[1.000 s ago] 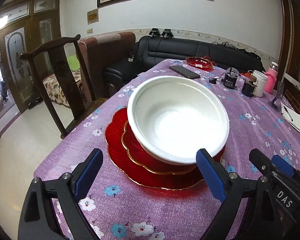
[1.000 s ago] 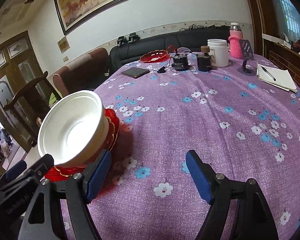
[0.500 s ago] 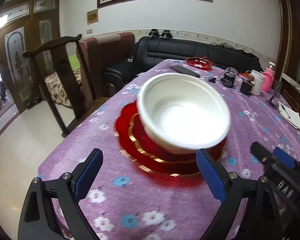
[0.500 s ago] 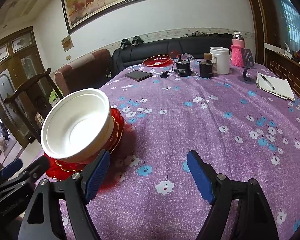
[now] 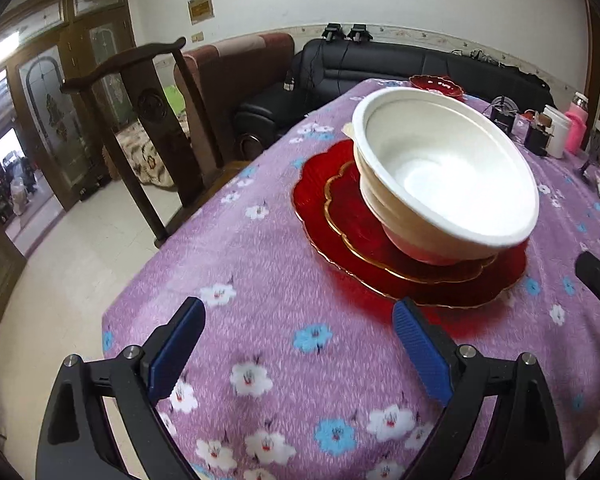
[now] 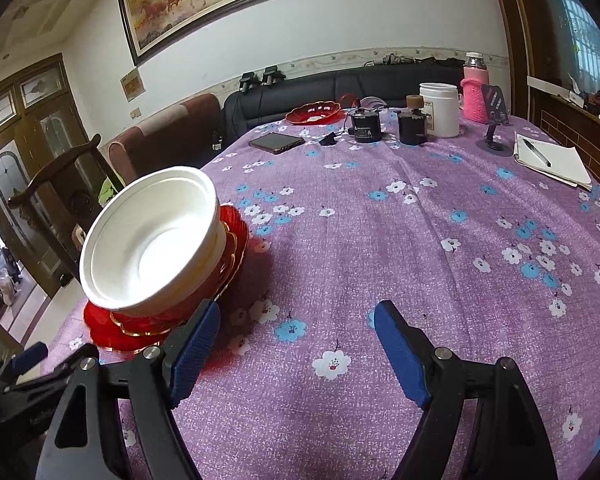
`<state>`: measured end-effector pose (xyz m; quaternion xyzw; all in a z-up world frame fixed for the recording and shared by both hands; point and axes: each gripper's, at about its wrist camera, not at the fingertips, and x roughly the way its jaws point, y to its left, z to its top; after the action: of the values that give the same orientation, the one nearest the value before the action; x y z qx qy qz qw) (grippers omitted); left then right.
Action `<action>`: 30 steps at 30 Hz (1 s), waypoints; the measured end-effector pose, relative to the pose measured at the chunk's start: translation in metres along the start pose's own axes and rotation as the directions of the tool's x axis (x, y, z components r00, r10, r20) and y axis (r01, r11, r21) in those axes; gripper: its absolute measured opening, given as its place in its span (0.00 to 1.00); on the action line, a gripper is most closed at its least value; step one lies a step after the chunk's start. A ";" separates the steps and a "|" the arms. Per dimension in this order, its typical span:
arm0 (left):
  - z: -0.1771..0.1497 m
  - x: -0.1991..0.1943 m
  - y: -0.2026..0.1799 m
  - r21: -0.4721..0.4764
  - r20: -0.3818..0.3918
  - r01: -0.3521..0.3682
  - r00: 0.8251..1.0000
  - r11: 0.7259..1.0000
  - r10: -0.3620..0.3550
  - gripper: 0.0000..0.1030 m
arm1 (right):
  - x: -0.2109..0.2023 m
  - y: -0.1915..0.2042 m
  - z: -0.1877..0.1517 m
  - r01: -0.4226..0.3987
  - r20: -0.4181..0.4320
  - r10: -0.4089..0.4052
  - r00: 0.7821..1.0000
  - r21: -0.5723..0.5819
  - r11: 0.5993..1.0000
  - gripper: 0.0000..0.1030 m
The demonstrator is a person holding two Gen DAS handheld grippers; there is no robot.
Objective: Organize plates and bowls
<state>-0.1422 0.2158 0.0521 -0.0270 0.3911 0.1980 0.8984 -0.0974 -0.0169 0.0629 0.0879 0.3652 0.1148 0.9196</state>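
Note:
Stacked white bowls [image 5: 448,184] sit on two stacked red gold-rimmed plates [image 5: 340,216] near the table's left corner. The stack also shows in the right wrist view, with the bowls [image 6: 152,240] above the plates [image 6: 112,324]. My left gripper [image 5: 298,344] is open and empty, low over the cloth just in front and left of the plates. My right gripper [image 6: 296,348] is open and empty, to the right of the stack. Another red plate [image 6: 314,112] lies at the table's far end.
A purple flowered cloth [image 6: 380,240] covers the table. At the far end lie a phone [image 6: 276,143], two black jars [image 6: 366,124], a white container [image 6: 439,109], a pink bottle [image 6: 476,92] and a notepad with pen [image 6: 552,160]. A wooden chair [image 5: 140,120] stands left of the table.
My left gripper has pulled back and swung left, so the stack now sits farther off and to the right. My right gripper has also drawn back slightly. Both stay open.

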 end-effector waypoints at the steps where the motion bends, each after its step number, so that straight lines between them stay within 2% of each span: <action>1: 0.002 0.001 -0.001 0.005 0.002 -0.008 1.000 1.000 0.008 0.92 | 0.000 0.000 0.000 0.000 -0.001 0.000 1.000 0.002 1.000 0.81; 6: 0.003 -0.004 0.003 -0.017 0.030 0.004 1.000 1.000 -0.003 0.92 | -0.001 0.001 0.000 -0.003 0.007 0.003 1.000 -0.003 1.000 0.81; 8: 0.001 -0.013 0.006 -0.038 0.071 0.022 0.997 0.999 -0.019 0.92 | -0.003 0.004 -0.001 -0.011 0.012 0.011 1.000 -0.017 1.000 0.81; 9: 0.001 -0.023 0.008 -0.053 0.116 0.024 0.993 0.998 -0.017 0.92 | -0.005 0.007 -0.001 -0.018 0.018 0.018 1.000 -0.027 0.999 0.81; 10: 0.000 -0.037 0.010 -0.070 0.183 0.016 0.983 0.997 -0.003 0.92 | -0.006 0.009 -0.001 -0.022 0.027 0.023 0.999 -0.037 0.999 0.81; 12: -0.001 -0.063 0.011 -0.097 0.308 -0.008 0.951 0.995 0.037 0.97 | -0.016 0.018 -0.002 -0.027 0.077 0.033 0.996 -0.081 0.996 0.81; 13: -0.002 -0.077 0.010 -0.105 0.371 -0.012 0.927 0.994 0.050 1.00 | -0.020 0.021 -0.003 -0.029 0.097 0.038 0.995 -0.096 0.995 0.83; 14: -0.003 -0.085 0.008 -0.105 0.411 -0.006 0.910 0.994 0.049 1.00 | -0.025 0.026 -0.003 -0.030 0.125 0.044 0.991 -0.116 0.993 0.85; 15: -0.003 -0.092 0.005 -0.094 0.439 0.005 0.898 0.996 0.037 1.00 | -0.029 0.030 -0.003 -0.023 0.149 0.042 0.988 -0.128 0.992 0.94; 16: -0.002 -0.094 0.001 -0.077 0.445 0.014 0.895 0.997 0.022 1.00 | -0.033 0.036 -0.002 -0.011 0.176 0.035 0.984 -0.139 0.990 1.00; 17: 0.002 -0.094 -0.005 -0.049 0.438 0.030 0.899 0.998 -0.006 1.00 | -0.034 0.040 -0.001 -0.006 0.186 0.035 0.982 -0.150 0.989 1.00; 19: 0.012 -0.087 -0.015 0.006 0.386 0.075 0.920 0.997 -0.071 1.00 | -0.032 0.047 0.003 0.001 0.178 0.031 0.984 -0.175 0.985 1.00; 20: 0.017 -0.081 -0.019 0.014 0.339 0.112 0.934 0.994 -0.110 1.00 | -0.029 0.051 0.005 0.003 0.160 0.027 0.987 -0.186 0.983 1.00; 22: 0.022 -0.074 -0.020 -0.011 0.287 0.181 0.943 0.983 -0.170 1.00 | -0.026 0.053 0.008 -0.014 0.132 0.041 0.990 -0.197 0.980 1.00; 25: 0.023 -0.069 -0.019 -0.051 0.258 0.209 0.947 0.976 -0.190 1.00 | -0.025 0.056 0.006 -0.027 0.122 0.055 0.991 -0.213 0.977 1.00; 30: 0.020 -0.059 -0.021 -0.033 0.206 0.200 0.960 0.979 -0.189 1.00 | -0.017 0.066 0.002 -0.043 0.090 0.068 0.994 -0.252 0.967 1.00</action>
<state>-0.1566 0.1810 0.1060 -0.0690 0.2881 0.1210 0.9474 -0.1176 0.0414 0.0910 -0.0126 0.2998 0.1810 0.9366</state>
